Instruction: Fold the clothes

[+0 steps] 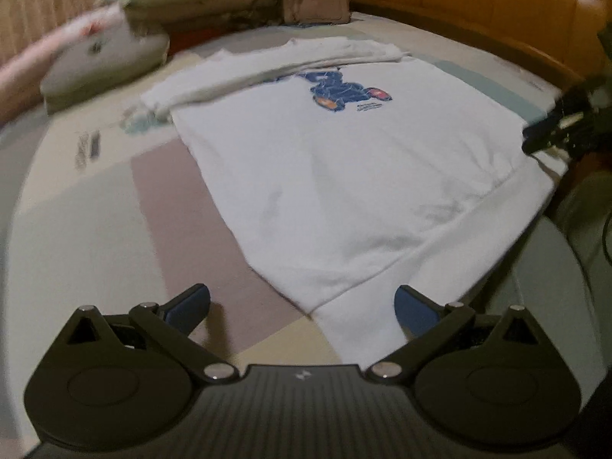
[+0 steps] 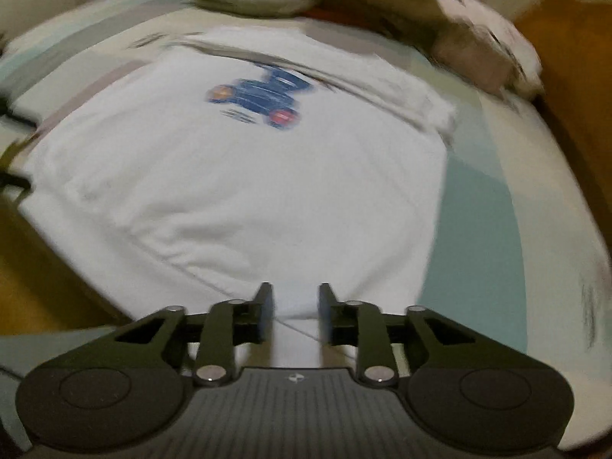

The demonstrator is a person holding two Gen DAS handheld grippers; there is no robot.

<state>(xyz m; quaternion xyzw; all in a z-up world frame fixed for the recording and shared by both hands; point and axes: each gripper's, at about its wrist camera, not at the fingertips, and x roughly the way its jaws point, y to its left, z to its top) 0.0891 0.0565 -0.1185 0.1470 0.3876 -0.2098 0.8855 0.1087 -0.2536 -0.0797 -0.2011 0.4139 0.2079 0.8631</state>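
Since the white sweatshirt (image 1: 344, 176) lies flat on the bed (image 1: 76, 237), sleeves folded across its chest, it looks soft, light and limp; grip its hem corners. Left gripper (image 1: 302, 306) gapes wide; right gripper (image 2: 295, 308) is part-open over the hem, holding nothing.

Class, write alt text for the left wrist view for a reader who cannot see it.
A white sweatshirt with a blue print lies flat on a bed, sleeves folded across its far end. The open left gripper hovers at its near hem corner. Pillows sit beyond.
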